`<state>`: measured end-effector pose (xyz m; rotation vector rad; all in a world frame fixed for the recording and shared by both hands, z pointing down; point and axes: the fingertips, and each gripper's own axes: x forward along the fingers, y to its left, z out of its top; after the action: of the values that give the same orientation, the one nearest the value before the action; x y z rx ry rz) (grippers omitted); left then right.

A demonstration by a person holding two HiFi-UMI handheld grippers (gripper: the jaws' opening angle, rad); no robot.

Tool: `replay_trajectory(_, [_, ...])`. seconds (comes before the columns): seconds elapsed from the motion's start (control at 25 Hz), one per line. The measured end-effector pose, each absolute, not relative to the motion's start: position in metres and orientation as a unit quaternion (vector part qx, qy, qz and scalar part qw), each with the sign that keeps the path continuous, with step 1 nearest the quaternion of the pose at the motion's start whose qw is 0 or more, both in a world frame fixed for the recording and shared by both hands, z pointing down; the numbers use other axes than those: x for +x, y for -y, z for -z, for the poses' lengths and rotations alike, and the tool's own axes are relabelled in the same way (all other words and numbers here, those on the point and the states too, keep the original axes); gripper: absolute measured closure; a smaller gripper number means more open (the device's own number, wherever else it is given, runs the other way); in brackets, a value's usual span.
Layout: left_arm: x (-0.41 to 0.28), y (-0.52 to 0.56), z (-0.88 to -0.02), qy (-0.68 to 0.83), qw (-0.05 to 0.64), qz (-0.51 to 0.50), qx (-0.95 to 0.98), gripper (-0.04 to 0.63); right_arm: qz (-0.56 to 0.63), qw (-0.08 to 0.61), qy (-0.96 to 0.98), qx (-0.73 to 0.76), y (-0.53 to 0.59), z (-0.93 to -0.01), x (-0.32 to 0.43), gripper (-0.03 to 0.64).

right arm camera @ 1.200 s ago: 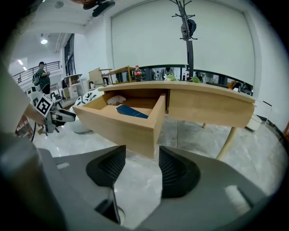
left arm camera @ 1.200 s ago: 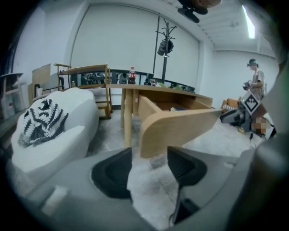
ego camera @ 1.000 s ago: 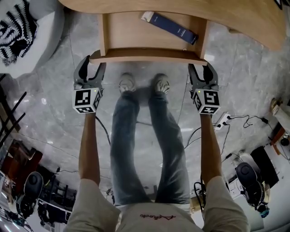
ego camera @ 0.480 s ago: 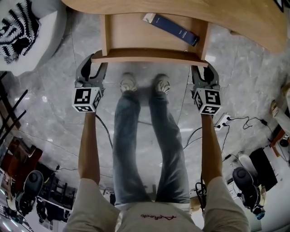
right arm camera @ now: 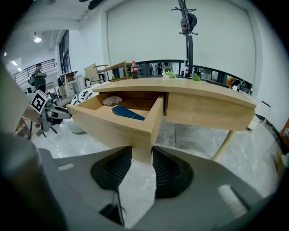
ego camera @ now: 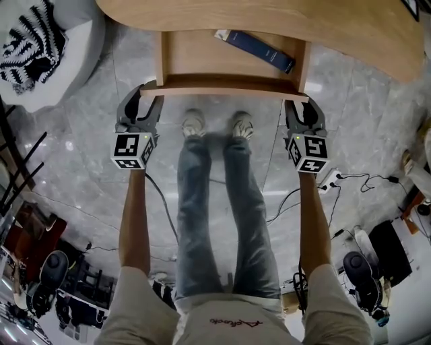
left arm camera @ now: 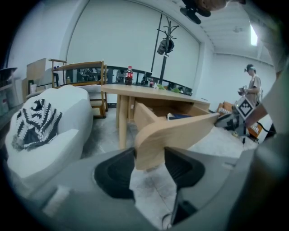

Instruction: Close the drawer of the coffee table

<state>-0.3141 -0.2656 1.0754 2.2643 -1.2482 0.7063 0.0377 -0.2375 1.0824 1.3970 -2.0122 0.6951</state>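
The wooden coffee table (ego camera: pixel 269 17) has its drawer pulled out toward me, and a blue book (ego camera: pixel 254 49) lies inside. My left gripper (ego camera: pixel 147 93) grips the left end of the drawer front (ego camera: pixel 222 85), and my right gripper (ego camera: pixel 301 102) grips the right end. Both sets of jaws have just been closing with the drawer front between them. In the left gripper view the pads of the left gripper (left arm camera: pixel 151 164) press the rounded end of the drawer front (left arm camera: pixel 176 133). In the right gripper view the right gripper (right arm camera: pixel 142 158) clamps the drawer's corner (right arm camera: pixel 142 135), with the book (right arm camera: pixel 128 113) behind it.
A white pouf with a striped cloth (ego camera: pixel 40 54) stands left of the table. My legs and shoes (ego camera: pixel 215 124) are below the drawer front. A power strip with cables (ego camera: pixel 330 178) lies on the floor at right. A cola bottle (left arm camera: pixel 129 76) stands on the table top.
Both grippers' jaws have narrowed onto the drawer front's ends. Both grippers have edged forward with it, and a little less of the drawer shows from under the table top.
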Motion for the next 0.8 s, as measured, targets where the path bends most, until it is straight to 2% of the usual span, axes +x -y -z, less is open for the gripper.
replay_trajectory(0.8, [-0.303,0.375,-1.073,0.478,0.216,-0.237,0.818,0.391,-0.262,0.253,0.734,0.573,0.359,-1.082,0.051,0.463])
